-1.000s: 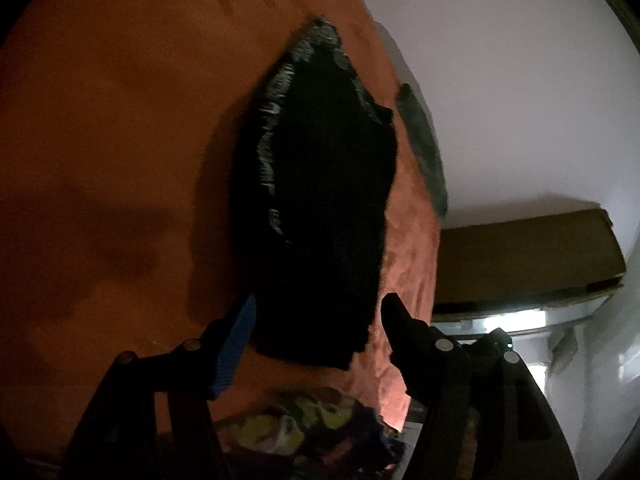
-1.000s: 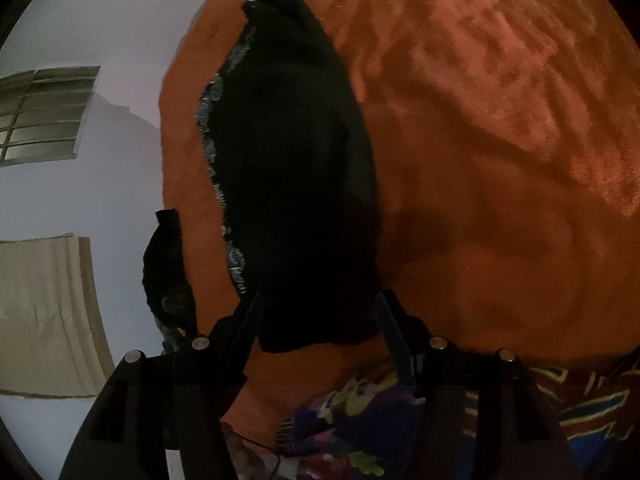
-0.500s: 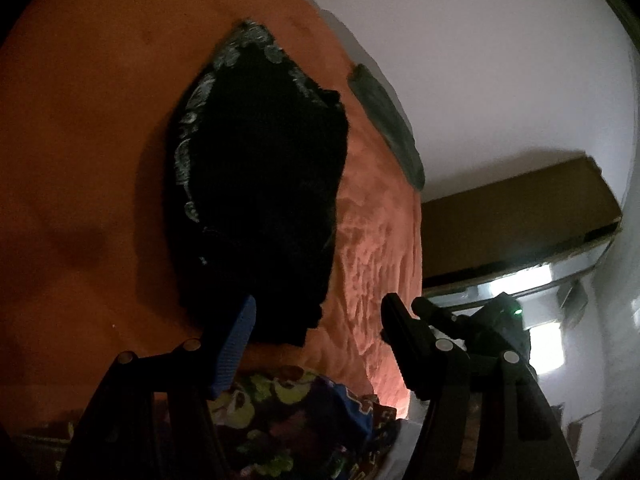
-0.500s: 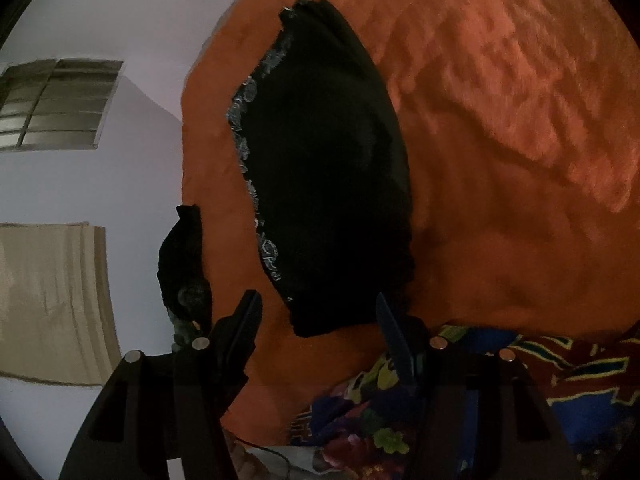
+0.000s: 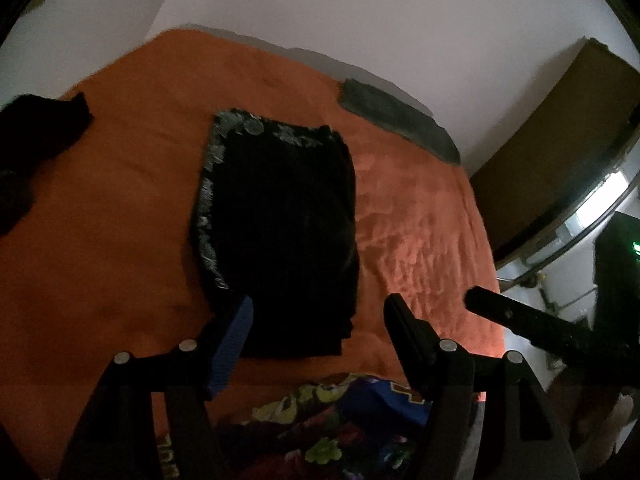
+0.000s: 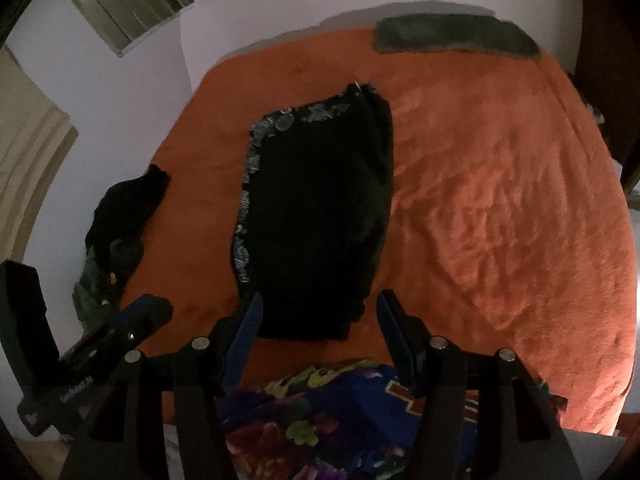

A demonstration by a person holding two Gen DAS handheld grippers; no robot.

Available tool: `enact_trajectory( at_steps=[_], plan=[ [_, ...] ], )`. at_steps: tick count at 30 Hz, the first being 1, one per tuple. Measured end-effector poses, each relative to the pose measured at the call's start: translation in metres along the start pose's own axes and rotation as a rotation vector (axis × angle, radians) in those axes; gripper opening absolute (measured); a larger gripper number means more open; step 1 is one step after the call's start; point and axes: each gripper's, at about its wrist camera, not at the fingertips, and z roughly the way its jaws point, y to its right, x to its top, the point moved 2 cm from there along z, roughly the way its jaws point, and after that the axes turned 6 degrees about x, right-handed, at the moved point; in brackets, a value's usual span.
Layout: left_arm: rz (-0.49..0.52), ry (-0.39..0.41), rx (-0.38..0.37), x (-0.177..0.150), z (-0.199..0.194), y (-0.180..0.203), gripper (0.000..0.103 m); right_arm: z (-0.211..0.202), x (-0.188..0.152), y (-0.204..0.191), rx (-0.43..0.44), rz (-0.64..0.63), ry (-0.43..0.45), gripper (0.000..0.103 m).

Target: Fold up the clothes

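A black garment with a grey patterned border (image 5: 284, 232) lies folded into a flat rectangle on the orange bedspread (image 5: 100, 240); it also shows in the right wrist view (image 6: 320, 220). My left gripper (image 5: 320, 312) is open and empty, held above the garment's near edge. My right gripper (image 6: 318, 312) is open and empty, also above the near edge. The right gripper's finger (image 5: 520, 316) shows at the right of the left wrist view, and the left gripper (image 6: 120, 332) at the lower left of the right wrist view.
A crumpled dark garment (image 6: 124, 208) lies at the bed's left edge. A grey cloth (image 6: 452, 36) lies along the far edge by the white wall. A colourful patterned fabric (image 6: 340, 412) lies at the near edge under both grippers. A brown wardrobe (image 5: 560, 128) stands to the right.
Both grippers have pulled back and levelled out from the folded garment, so more of the bed and room shows. Both stay open and empty. The garment has not moved.
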Motion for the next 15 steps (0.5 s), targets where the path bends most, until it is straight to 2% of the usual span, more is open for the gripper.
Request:
enact_trajectory(
  at_steps=[9, 13, 15],
  plan=[
    [0.001, 0.048, 0.060, 0.008, -0.064, 0.009, 0.069, -0.056, -0.008, -0.045, 0.003, -0.100, 0.058, 0.059],
    [0.069, 0.065, 0.105, 0.013, -0.086, 0.031, 0.069, -0.079, -0.002, -0.057, -0.001, -0.116, 0.055, 0.059],
    [0.110, 0.062, 0.089, 0.015, -0.095, 0.042, 0.069, -0.092, 0.003, -0.060, -0.020, -0.126, 0.061, 0.059]
  ],
)
